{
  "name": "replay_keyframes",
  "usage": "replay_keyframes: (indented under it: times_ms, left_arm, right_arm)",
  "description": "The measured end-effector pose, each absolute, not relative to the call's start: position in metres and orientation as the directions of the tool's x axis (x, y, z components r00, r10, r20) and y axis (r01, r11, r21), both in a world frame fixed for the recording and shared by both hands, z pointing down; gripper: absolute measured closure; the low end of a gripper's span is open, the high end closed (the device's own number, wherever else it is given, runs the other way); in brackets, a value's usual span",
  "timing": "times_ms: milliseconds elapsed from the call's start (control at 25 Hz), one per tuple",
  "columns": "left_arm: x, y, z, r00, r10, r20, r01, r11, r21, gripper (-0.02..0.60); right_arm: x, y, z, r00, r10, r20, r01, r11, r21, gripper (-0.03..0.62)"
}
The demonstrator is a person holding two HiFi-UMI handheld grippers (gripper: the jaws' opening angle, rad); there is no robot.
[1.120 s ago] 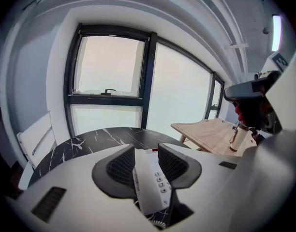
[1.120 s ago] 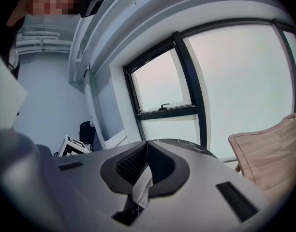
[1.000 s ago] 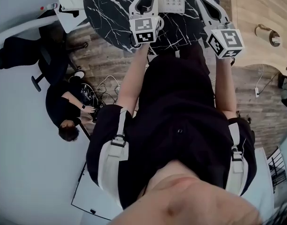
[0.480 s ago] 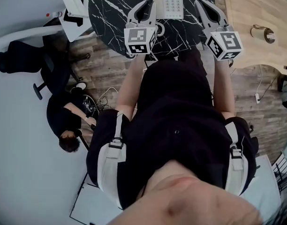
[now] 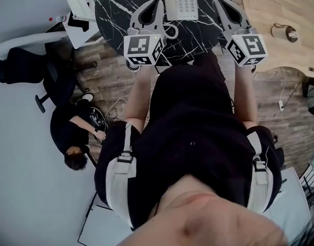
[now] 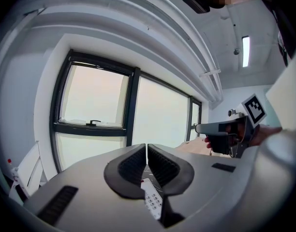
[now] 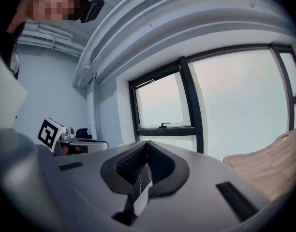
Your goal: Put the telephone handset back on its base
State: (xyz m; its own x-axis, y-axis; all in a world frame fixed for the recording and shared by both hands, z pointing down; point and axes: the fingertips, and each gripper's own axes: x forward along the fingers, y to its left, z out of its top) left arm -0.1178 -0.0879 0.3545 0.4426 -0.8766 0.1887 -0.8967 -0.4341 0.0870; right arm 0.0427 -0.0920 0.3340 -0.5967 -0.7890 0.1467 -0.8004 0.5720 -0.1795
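Well to the left of the left gripper, a person in black clothes crouched on the brown wood-plank floor, beside a tangle of thin cables

The grey left gripper, carrying its cube of square markers, reached out over the round black marble-patterned desk. Its jaws were closing to a touch, and in the left gripper view the ribbed pads met at the tips with nothing between them, so it was clenched on nothing

Just right of the left gripper's tips lay the white push-button telephone, flat on the desk with its keypad up. It sat between the two grippers and touched neither. Whether the handset sat in its place on the base could not be told from the head view. A white coiled cord curled on the desk close against the right side of the left gripper's body. In the left gripper view part of the keypad showed below the closed jaws

To the right of the telephone, the grey right gripper pointed the same way, clear of the set. Its jaws were also pressed together and empty

Well to the right of the right gripper stood a pale wooden desk with a brown ring-shaped roll lying on it
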Motion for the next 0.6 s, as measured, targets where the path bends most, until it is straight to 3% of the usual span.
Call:
replay_keyframes:
  times_ms: [600]
  left_arm:
    - [-0.1202,-0.0783,0.3440,0.459,-0.872,0.168,-0.888,-0.448,0.103,0.565]
  right_arm:
    - [0.0397,-0.0823,0.3328,-0.592,-0.793,0.146,-0.804,0.569,-0.173,0.565]
